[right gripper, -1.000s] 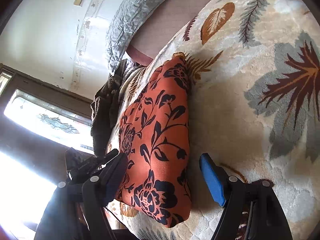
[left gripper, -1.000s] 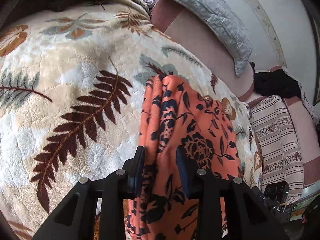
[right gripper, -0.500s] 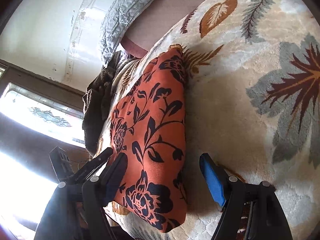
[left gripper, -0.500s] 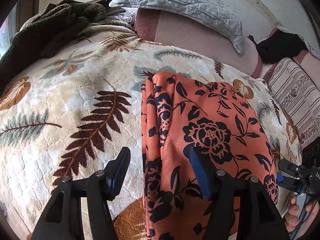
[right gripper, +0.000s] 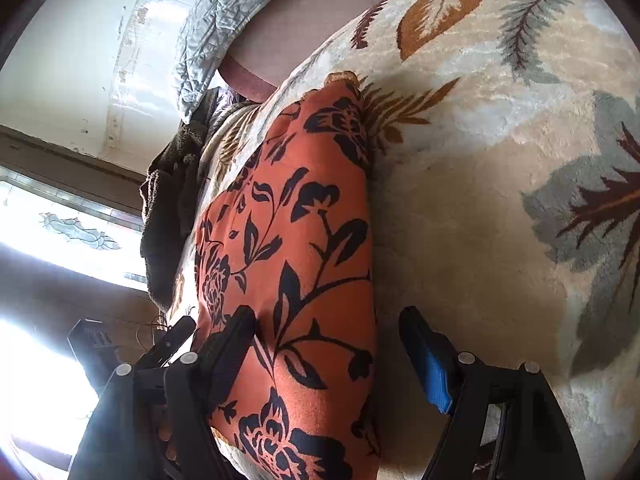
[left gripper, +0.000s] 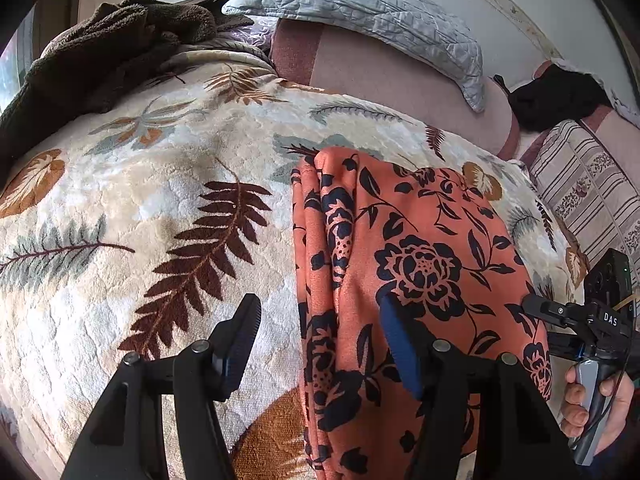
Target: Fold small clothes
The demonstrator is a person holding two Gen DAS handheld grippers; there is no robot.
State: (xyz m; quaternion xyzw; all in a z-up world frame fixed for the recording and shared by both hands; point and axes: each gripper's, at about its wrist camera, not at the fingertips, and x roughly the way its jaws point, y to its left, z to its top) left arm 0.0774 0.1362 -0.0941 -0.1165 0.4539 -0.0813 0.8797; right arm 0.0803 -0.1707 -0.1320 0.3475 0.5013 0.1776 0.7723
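garment: orange fabric with a black flower-and-vine print [left gripper: 420, 264], folded into a long narrow stack, lying flat on the bed
surface: plush cream blanket with brown, rust and grey-green leaf pattern [left gripper: 132, 216], covers the bed under the garment
garment edges: layered folds bunched along its left side in the left wrist view; right side smooth and rounded in the right wrist view [right gripper: 304, 264]
left gripper [left gripper: 320, 344]: jaws spread, nothing pinched; left pad over bare blanket, blue right pad over the garment, the folded left edge sits between them
left contact: cannot tell if the right pad touches the cloth
right gripper [right gripper: 332, 344]: jaws spread wide, nothing pinched; dark left finger over the garment, blue-padded right finger over bare blanket, the garment's right edge between them
right hand [left gripper: 592, 400]: seen from the left wrist camera at the garment's near right corner, fingers wrapped round the gripper handle
other gripper in right view: black parts of the left tool visible at lower left, just beside the garment
background: grey quilted pillow [left gripper: 360, 12] against the wall at the bed head; dark brown fuzzy throw [left gripper: 112, 48] heaped at the far left corner; striped beige cushion [left gripper: 588, 192] off to the right
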